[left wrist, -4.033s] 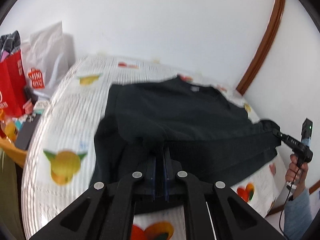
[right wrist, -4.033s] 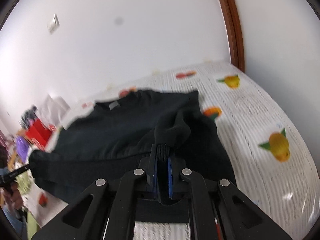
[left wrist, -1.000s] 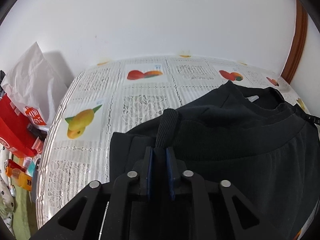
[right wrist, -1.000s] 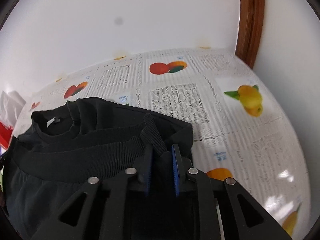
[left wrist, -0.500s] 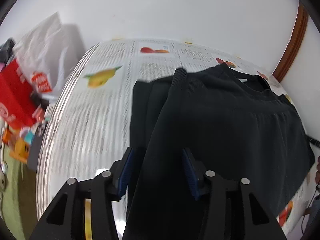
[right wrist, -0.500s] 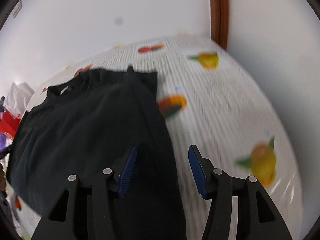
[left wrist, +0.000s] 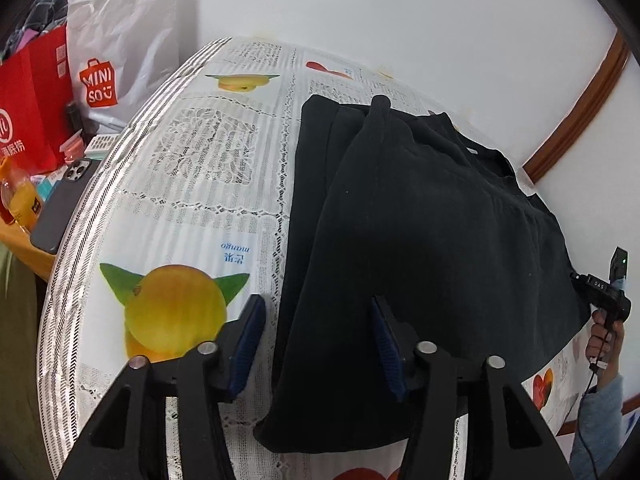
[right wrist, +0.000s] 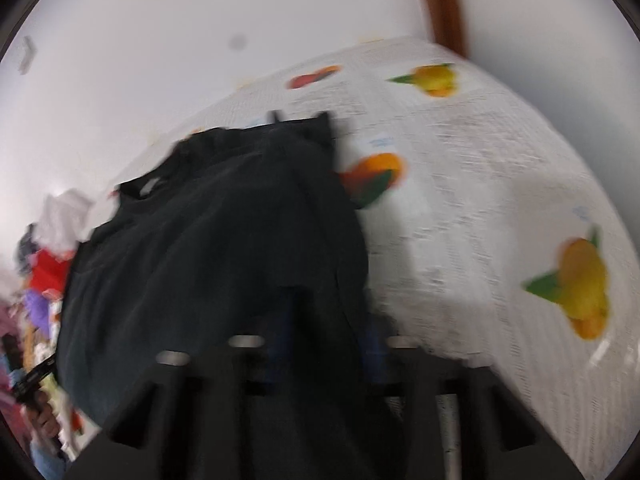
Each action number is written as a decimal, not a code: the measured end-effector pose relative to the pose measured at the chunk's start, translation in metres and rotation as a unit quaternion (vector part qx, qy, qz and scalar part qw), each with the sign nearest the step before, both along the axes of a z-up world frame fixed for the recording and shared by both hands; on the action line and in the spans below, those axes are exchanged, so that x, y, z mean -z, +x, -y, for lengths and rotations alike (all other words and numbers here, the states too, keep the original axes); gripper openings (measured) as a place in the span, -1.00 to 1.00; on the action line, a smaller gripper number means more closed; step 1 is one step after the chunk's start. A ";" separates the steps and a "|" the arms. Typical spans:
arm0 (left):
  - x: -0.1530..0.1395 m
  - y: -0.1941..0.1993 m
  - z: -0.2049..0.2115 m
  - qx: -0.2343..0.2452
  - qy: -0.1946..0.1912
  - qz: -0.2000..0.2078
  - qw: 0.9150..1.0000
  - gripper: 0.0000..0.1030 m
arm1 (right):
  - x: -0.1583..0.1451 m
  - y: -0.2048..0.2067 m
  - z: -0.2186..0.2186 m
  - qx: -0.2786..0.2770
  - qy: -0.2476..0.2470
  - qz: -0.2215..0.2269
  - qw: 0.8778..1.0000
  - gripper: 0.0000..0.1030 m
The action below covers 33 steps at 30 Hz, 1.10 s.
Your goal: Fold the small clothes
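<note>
Even, bright daylight fills both fisheye views, with dark vignetted corners and lines bowed at the rims. The left wrist view is sharp; the right wrist view is smeared by motion blur throughout.

A black garment (left wrist: 420, 216) lies on a white, fruit-printed tablecloth (left wrist: 208, 184).

Matt black knit sweatshirt (left wrist: 420, 240) with a ribbed hem; glossy lace-patterned plastic tablecloth (left wrist: 192, 168); crinkled white paper bag (left wrist: 120, 32) far left.
</note>
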<state>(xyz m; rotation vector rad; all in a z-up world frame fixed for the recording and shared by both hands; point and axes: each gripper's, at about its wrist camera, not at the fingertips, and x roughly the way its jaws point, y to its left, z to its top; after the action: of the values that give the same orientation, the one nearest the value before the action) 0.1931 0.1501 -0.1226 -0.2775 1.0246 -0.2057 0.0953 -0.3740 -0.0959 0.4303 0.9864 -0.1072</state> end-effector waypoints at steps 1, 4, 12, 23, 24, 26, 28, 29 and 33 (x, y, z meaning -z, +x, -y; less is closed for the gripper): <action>0.000 0.001 0.002 0.003 -0.008 0.000 1.000 -0.38 | -0.003 0.000 -0.004 -0.005 -0.021 0.002 1.000 -0.75; -0.004 0.002 0.013 0.004 0.005 0.013 1.000 -0.74 | -0.016 -0.004 -0.005 -0.009 -0.067 0.028 0.997 -0.85; -0.006 0.039 0.056 0.025 0.004 0.029 0.999 -0.82 | -0.028 -0.005 0.039 0.026 -0.096 0.043 0.994 -0.85; -0.006 0.047 0.071 0.048 0.027 0.028 0.998 -0.61 | -0.007 -0.035 0.063 0.060 -0.120 0.004 0.991 -0.27; -0.006 0.044 0.070 0.049 0.026 0.028 0.998 -0.57 | -0.005 -0.040 0.062 0.060 -0.124 0.002 0.990 -0.26; -0.006 0.033 0.063 0.052 0.025 0.028 0.998 -0.52 | -0.001 -0.054 0.059 0.059 -0.132 -0.004 0.989 -0.26; -0.007 0.026 0.059 0.056 0.026 0.029 0.998 -0.47 | -0.001 -0.068 0.056 0.072 -0.148 -0.009 0.986 -0.25; -0.008 0.020 0.057 0.056 0.031 0.028 0.998 -0.43 | -0.006 -0.076 0.054 0.084 -0.158 -0.010 0.984 -0.25; -0.011 0.001 0.049 0.053 0.047 0.034 0.997 -0.36 | -0.036 -0.084 0.025 0.097 -0.216 0.002 0.972 -0.25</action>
<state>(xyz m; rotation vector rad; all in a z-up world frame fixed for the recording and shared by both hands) 0.1944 0.1009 -0.1115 -0.1290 0.9789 -0.2610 0.0110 -0.3992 -0.0602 0.1248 0.8851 -0.4885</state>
